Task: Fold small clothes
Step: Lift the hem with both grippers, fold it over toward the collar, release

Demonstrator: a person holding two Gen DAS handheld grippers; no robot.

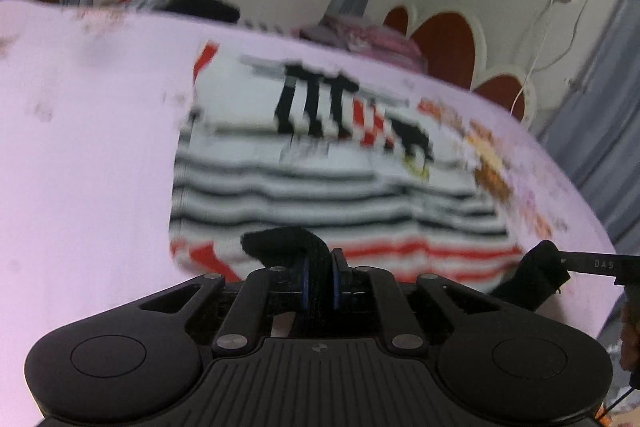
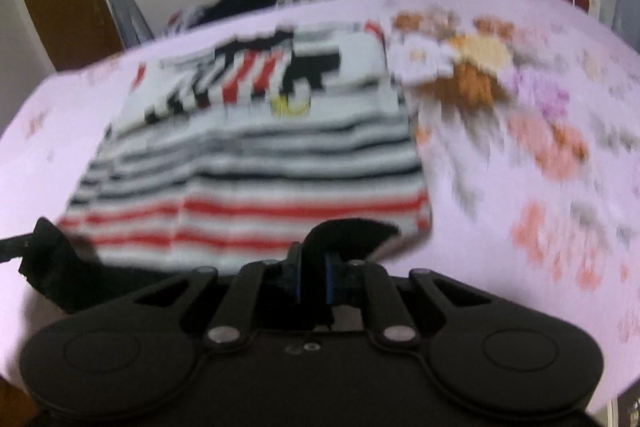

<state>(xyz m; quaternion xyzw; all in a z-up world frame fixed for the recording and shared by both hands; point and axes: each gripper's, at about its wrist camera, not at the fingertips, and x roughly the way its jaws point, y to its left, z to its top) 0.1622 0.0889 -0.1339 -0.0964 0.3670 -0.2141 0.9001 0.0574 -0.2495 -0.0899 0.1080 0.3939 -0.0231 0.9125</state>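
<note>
Striped garment [image 1: 320, 187] (red bands nearest) lies flat; both tongs [image 1: 320, 259] [image 2: 316, 255] pinch its hem.

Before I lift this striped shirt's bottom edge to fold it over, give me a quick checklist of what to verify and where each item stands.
1. Left gripper shut at the hem: ok.
2. Right gripper shut at the hem: ok.
3. Fabric truly pinched between each pair of pads: cannot tell, blurred.
4. Striped shirt lying flat on the pink bedsheet: ok.
5. Both grippers at opposite ends of the red-striped hem: ok.
6. Room on the sheet beyond the collar: ok.
</note>
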